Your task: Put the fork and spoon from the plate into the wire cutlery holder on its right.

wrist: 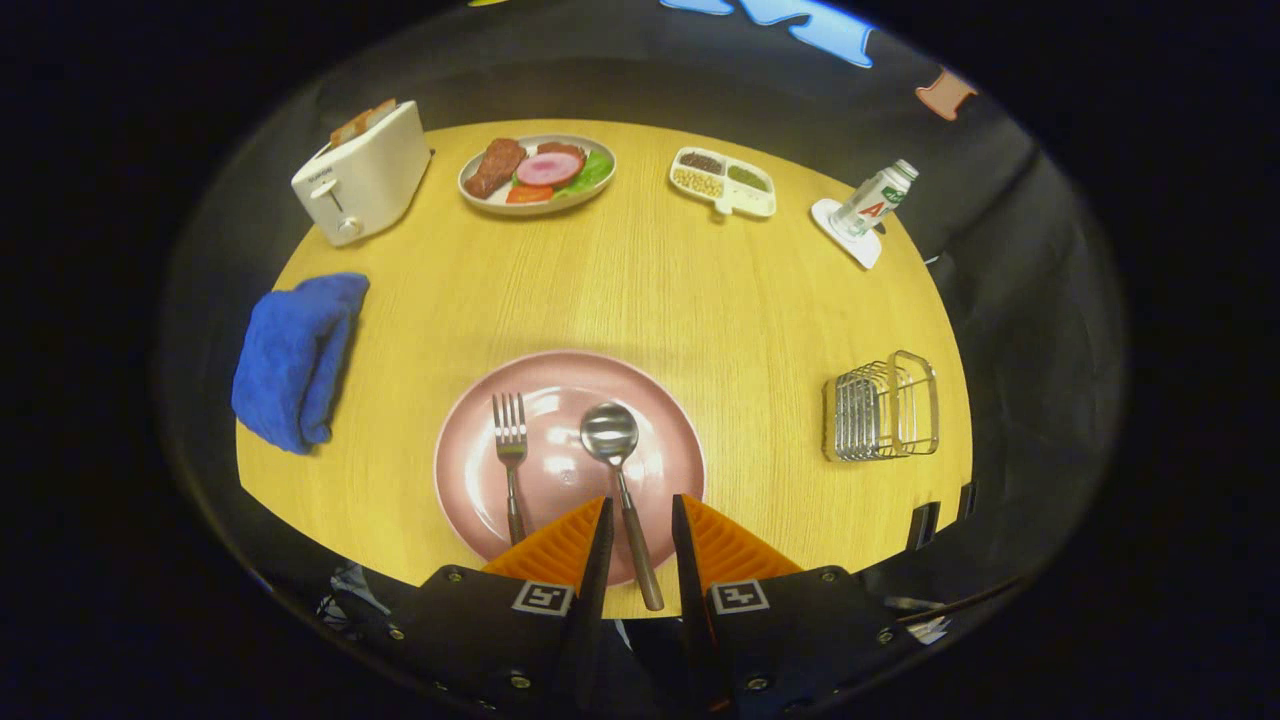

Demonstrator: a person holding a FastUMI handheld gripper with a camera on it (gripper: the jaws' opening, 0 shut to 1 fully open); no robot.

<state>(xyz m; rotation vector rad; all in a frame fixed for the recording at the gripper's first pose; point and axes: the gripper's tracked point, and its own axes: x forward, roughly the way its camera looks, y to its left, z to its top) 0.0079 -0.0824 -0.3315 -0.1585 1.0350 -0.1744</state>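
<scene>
The gripper [640, 505] hangs above a round pink plate [470, 470] on a yellow wooden table [640, 290], orange fingers [560, 545] spread; a steel spoon's [612, 437] brown handle runs between them, untouched; a steel fork [510, 440] lies just left; a chrome wire cutlery holder [882, 408] stands well right.

Fork [510, 455]: handle end hidden behind left orange finger [560, 545] | spoon [618, 480]: handle between the fingers of the gripper [640, 505], contact unclear | bottle [875, 198]: label too small to read | toaster [362, 172]: contents indistinct
</scene>
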